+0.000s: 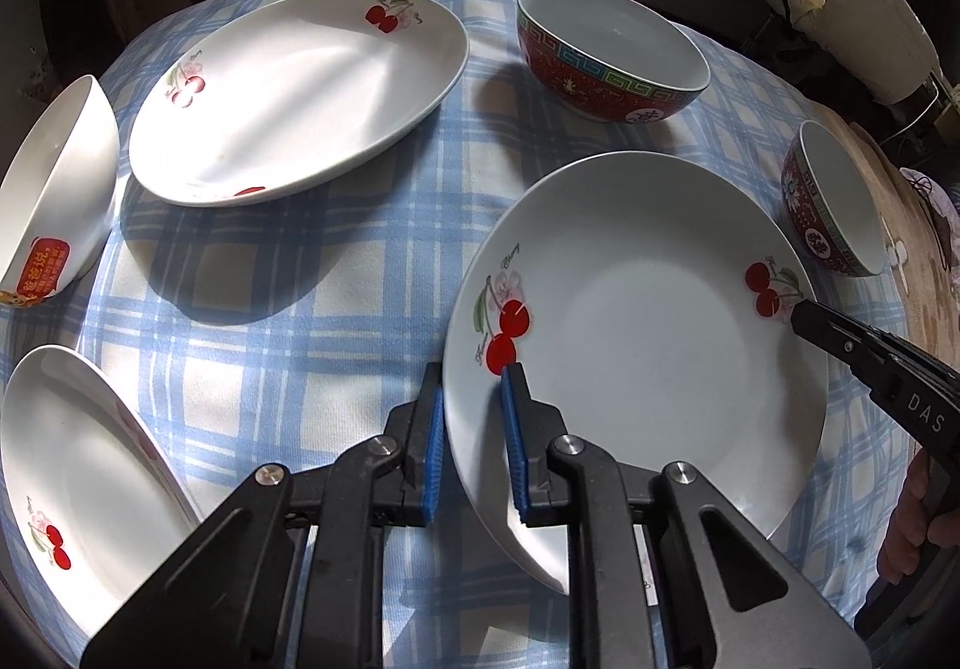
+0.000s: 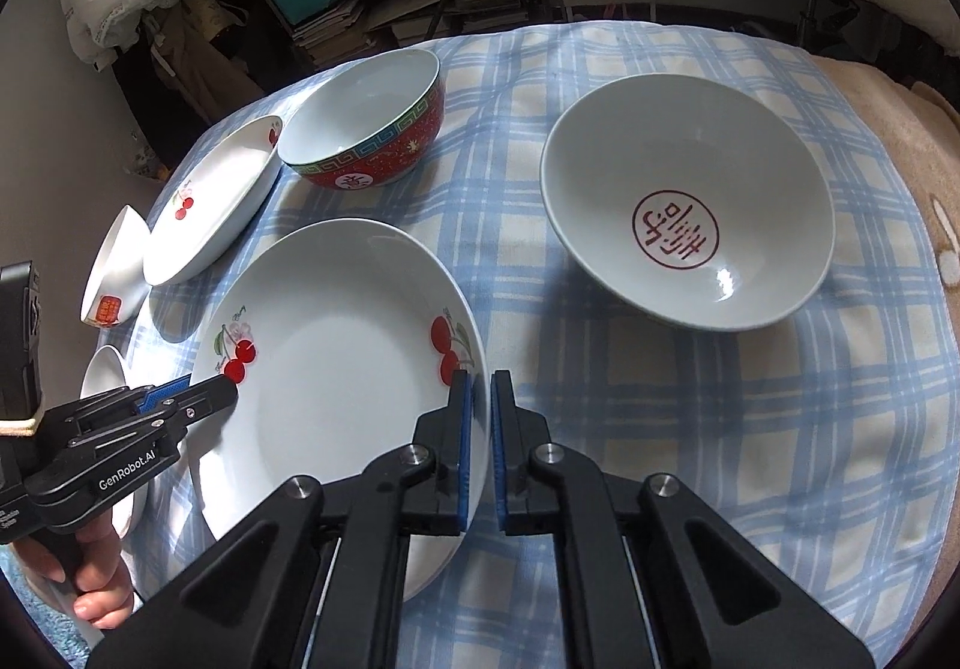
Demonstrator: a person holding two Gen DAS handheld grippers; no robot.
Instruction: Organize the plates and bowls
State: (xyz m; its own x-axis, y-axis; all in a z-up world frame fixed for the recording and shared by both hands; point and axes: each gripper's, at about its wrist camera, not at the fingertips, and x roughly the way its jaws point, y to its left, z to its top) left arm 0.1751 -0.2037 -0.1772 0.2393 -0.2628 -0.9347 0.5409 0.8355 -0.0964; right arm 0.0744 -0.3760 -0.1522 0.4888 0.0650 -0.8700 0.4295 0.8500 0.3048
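Two grippers are on one cherry plate (image 1: 648,333) at once: my left gripper (image 1: 474,411) straddles its near-left rim, one blue pad under the edge and the other on the inner face, and my right gripper (image 2: 480,429) bites the opposite rim, jaws drawn nearly together with the thin edge between the pads. Both look to be pinching the plate, though in the left view the outer pad's contact is hard to confirm. The plate sits low on the checked cloth (image 1: 288,273), roughly in the middle of the table.

I judge the step in hand to be the pick-up of this plate, presumably to stack it on one of the matching ones. Next comes an even lift from both sides, keeping the plate level so it doesn't slip out of the narrow rim grips, then a carry toward a stack.

Candidates are the second cherry plate (image 1: 300,93) at the far left, and a third plate (image 1: 84,495) at the near-left edge. Going to the far one, the white bowl (image 1: 54,189) lying tilted beside it crowds the approach. The red bowl (image 1: 606,51) stands just beyond the held plate, a smaller red bowl (image 1: 834,201) to its right, and the wide stamped bowl (image 2: 690,213) well clear on the right. I must clear the red bowl's rim when swinging left.
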